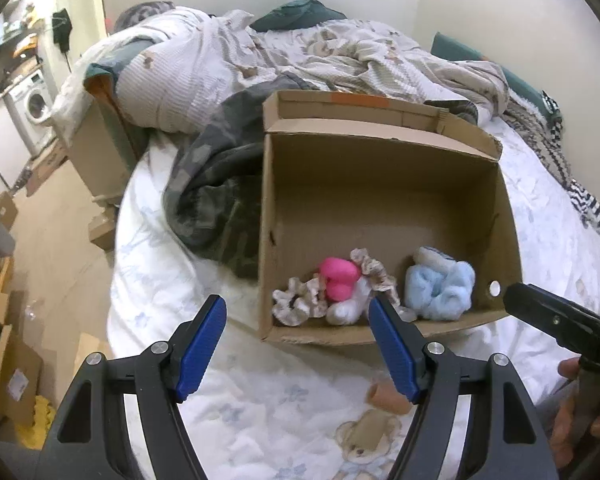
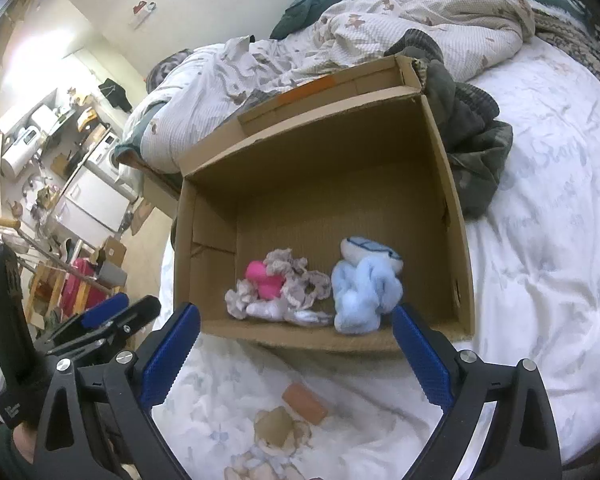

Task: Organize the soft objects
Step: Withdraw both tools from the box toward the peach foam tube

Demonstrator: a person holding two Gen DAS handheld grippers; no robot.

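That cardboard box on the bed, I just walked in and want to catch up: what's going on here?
A person holds a pair of tongs in each hand over the bed. Both the left tongs and the right tongs are open and empty. The cardboard box already holds a pink soft piece, patterned scrunchies, something white and a fluffy blue item. An orange-brown cylinder lies outside on the sheet.

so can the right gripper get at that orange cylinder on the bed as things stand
Probably yes. The right gripper is open and empty, and the orange cylinder lies bare on the bedsheet, outside the cardboard box, with nothing covering it.
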